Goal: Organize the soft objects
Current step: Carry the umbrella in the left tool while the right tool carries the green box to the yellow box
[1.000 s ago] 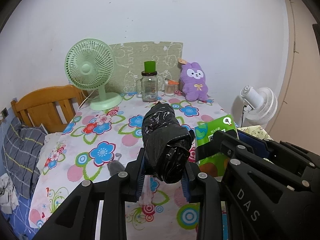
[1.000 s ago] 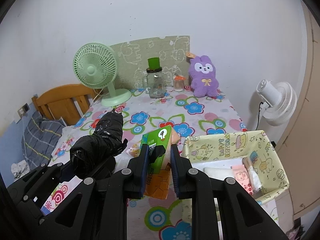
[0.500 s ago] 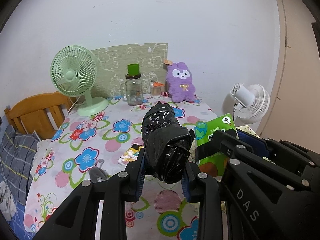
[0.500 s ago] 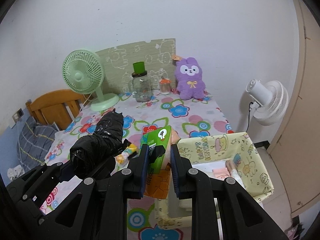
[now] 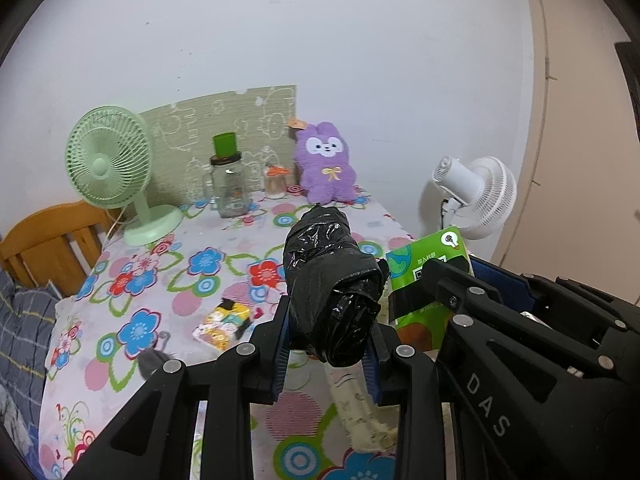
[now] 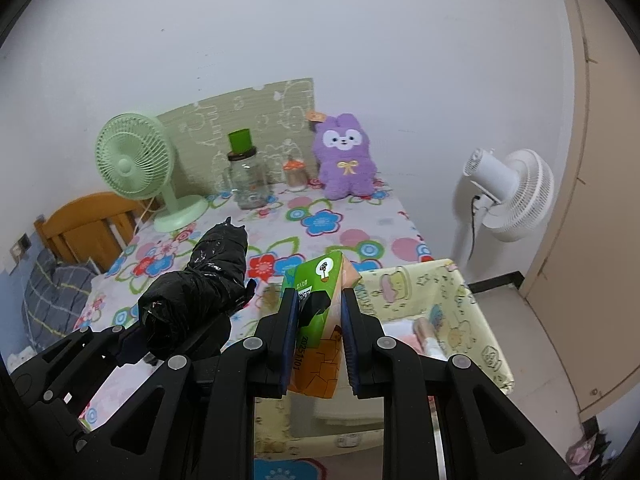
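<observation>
Black crinkled plastic-bag roll sits clamped in your left gripper, and your right gripper is closed on the green-and-orange soft tissue pack. In the last second both have swung from above the flowered desk toward its right edge. There the yellow fabric storage basket waits, so lower both in.

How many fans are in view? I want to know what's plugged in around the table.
2. A green fan stands on the table's back left corner; a white fan stands on the floor right of it. Others may be out of view.
</observation>
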`<action>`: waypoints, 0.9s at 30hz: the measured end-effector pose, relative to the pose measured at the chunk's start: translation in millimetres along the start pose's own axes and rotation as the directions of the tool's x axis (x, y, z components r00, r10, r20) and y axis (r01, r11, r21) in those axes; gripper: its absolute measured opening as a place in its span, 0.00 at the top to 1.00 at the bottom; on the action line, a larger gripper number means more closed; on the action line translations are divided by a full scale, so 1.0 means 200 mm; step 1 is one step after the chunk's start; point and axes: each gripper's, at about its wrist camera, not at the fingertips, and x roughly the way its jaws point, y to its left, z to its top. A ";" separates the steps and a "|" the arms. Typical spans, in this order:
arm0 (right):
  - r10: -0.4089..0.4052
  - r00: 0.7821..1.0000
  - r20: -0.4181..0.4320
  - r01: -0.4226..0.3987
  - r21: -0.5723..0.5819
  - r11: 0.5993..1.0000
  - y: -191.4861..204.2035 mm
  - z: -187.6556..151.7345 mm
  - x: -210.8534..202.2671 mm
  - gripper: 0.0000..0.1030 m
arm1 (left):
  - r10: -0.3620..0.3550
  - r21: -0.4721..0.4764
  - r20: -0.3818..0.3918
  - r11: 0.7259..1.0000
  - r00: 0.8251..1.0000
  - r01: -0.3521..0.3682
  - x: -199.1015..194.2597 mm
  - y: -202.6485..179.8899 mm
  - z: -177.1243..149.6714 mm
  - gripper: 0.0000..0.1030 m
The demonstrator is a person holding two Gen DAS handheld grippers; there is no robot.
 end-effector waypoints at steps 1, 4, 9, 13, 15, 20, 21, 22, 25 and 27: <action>-0.006 1.000 -0.001 0.006 0.005 1.000 -0.02 0.00 0.00 0.77 | -0.005 0.004 -0.001 1.000 1.000 0.005 0.01 -0.01 0.00 0.70; -0.021 1.000 -0.002 0.021 0.018 1.000 -0.05 -0.01 0.01 0.77 | -0.018 0.014 -0.005 1.000 1.000 0.018 0.02 -0.04 0.00 0.70; -0.042 0.999 -0.008 0.042 0.035 0.998 -0.11 -0.01 0.03 0.77 | -0.039 0.033 -0.014 0.999 0.999 0.040 0.07 -0.10 0.00 0.70; -0.064 0.998 -0.015 0.064 0.048 0.997 -0.16 -0.01 0.05 0.77 | -0.054 0.049 -0.025 0.997 0.998 0.056 0.10 -0.14 0.00 0.70; -0.073 0.997 -0.020 0.074 0.054 0.996 -0.18 -0.02 0.06 0.77 | -0.061 0.060 -0.030 0.996 0.998 0.062 0.13 -0.16 0.00 0.70; -0.096 0.995 -0.041 0.099 0.074 0.992 -0.25 -0.04 0.09 0.77 | -0.093 0.100 -0.054 0.990 0.994 0.098 0.19 -0.22 -0.01 0.70; -0.098 0.994 -0.046 0.101 0.079 0.992 -0.26 -0.05 0.10 0.77 | -0.111 0.102 -0.065 0.988 0.992 0.118 0.21 -0.23 -0.01 0.70; -0.101 0.994 -0.052 0.105 0.083 0.991 -0.28 -0.05 0.11 0.77 | -0.126 0.102 -0.076 0.986 0.989 0.133 0.22 -0.24 -0.01 0.70; -0.114 0.991 -0.070 0.120 0.092 0.989 -0.31 -0.07 0.14 0.77 | -0.139 0.114 -0.093 0.982 0.986 0.149 0.25 -0.27 -0.03 0.70; -0.124 0.989 -0.081 0.131 0.096 0.987 -0.33 -0.08 0.15 0.77 | -0.147 0.121 -0.107 0.980 0.983 0.159 0.28 -0.29 -0.04 0.70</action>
